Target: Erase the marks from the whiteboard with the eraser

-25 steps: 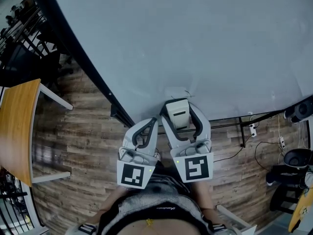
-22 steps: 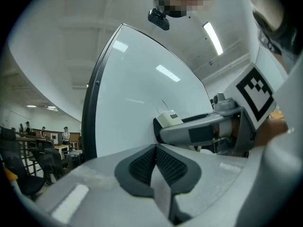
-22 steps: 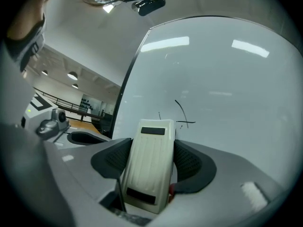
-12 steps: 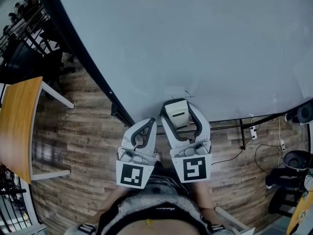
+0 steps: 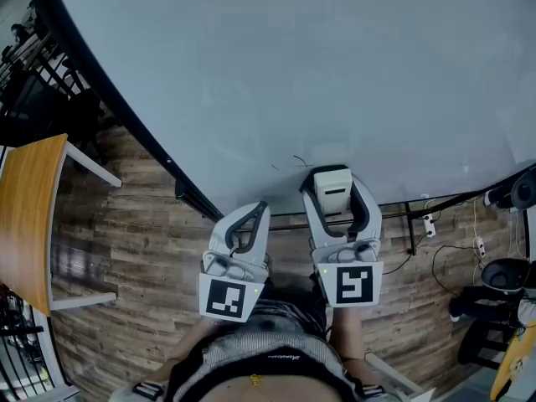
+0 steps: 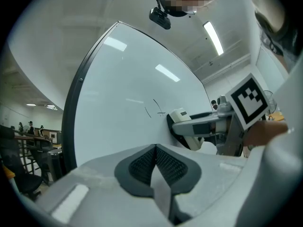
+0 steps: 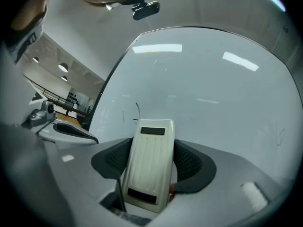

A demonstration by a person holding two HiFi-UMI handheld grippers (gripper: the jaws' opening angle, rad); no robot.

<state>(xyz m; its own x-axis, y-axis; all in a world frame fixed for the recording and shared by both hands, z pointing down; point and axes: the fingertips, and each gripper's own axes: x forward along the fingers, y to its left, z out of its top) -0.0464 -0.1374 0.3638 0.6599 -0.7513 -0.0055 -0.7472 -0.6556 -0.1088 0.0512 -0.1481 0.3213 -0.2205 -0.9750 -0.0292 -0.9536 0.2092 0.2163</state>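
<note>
Head view: your right gripper (image 5: 337,201) clamps the eraser (image 5: 332,188) against the whiteboard (image 5: 293,65), thin marks (image 5: 295,162) just left of its tip.
Left gripper view: your left gripper (image 6: 155,161), jaws together, empty, parked aside.
Right gripper view: eraser lengthwise between jaws, likely for firm wiping.

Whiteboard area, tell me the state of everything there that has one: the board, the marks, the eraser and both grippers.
whiteboard: mostly clean, with a few thin marks near its lower edge.
marks: not yet erased, beside the eraser.
eraser: clamped in the right gripper, with its end against the whiteboard.
right gripper: shut on the eraser.
left gripper: shut, holding nothing.
</note>
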